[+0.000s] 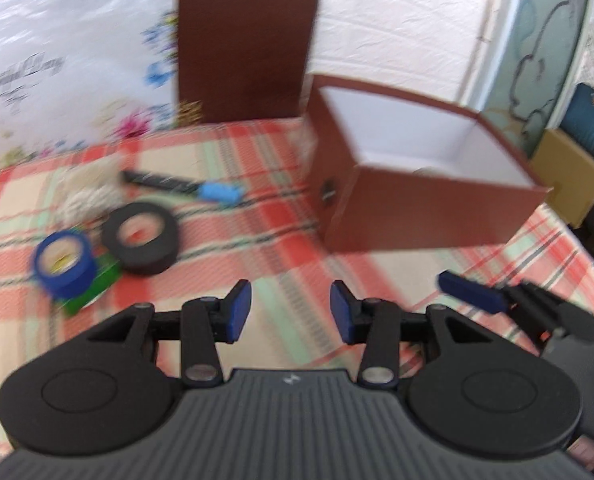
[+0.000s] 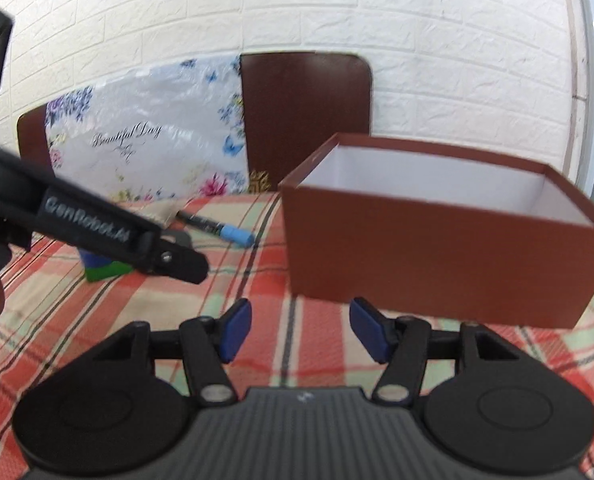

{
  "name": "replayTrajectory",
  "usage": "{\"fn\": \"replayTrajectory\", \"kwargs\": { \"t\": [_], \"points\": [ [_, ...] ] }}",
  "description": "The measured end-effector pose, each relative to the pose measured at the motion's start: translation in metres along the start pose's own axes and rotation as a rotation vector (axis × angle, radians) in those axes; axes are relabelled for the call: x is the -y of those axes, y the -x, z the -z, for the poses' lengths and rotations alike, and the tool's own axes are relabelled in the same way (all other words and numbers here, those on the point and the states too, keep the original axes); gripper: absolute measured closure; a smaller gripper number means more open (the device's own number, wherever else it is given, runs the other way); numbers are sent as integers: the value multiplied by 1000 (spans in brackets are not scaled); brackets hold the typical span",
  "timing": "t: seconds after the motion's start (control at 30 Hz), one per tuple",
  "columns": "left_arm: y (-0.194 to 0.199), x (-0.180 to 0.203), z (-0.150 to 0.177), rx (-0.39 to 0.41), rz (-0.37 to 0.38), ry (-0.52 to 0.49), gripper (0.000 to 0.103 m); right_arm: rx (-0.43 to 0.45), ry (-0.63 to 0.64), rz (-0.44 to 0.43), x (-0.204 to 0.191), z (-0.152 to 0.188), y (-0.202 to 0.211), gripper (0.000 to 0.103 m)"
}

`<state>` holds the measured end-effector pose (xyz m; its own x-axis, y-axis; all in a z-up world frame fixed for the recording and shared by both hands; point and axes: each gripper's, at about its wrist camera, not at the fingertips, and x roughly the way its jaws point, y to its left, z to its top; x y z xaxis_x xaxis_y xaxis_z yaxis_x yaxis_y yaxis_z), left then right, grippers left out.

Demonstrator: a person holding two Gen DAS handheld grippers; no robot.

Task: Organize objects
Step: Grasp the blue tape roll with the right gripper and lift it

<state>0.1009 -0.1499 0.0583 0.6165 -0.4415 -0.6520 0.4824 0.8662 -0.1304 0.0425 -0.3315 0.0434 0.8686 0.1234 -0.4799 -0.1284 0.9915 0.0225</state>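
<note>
An open brown box point(image 1: 429, 216) with a white inside stands on the plaid tablecloth; it also shows in the right wrist view point(image 2: 437, 260). Left of it lie a black tape roll point(image 1: 140, 237), a blue tape roll point(image 1: 63, 262) on a green block point(image 1: 97, 284), a pen with a blue cap point(image 1: 185, 189) and a pale bundle point(image 1: 89, 198). My left gripper point(image 1: 291, 314) is open and empty above the cloth, in front of these. My right gripper point(image 2: 299, 330) is open and empty just before the box. The pen point(image 2: 221, 230) shows there too.
A brown chair back point(image 1: 245, 44) and a flowered plastic bag point(image 1: 65, 64) stand behind the table. The right gripper's fingers point(image 1: 473, 292) reach in at the left view's right. The left gripper's body point(image 2: 97, 228) crosses the right view. A cardboard box point(image 1: 569, 176) sits beyond the table's right edge.
</note>
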Motion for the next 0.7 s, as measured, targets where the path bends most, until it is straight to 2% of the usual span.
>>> {"fn": "replayTrajectory", "kwargs": {
  "t": [0.23,0.5,0.6,0.7],
  "points": [
    [14,-51,19,6,-131,42,57,-50,36,-71,-35,0,-12,47],
    [24,-103,38,9,-232,84,57,-134,69,-153,-77,3,-34,47],
    [27,-131,48,10,-293,135,56,-146,99,-177,-93,1,-42,46],
    [27,-165,60,-10,-354,230,56,-161,127,-191,-108,-3,-57,46]
  ]
}}
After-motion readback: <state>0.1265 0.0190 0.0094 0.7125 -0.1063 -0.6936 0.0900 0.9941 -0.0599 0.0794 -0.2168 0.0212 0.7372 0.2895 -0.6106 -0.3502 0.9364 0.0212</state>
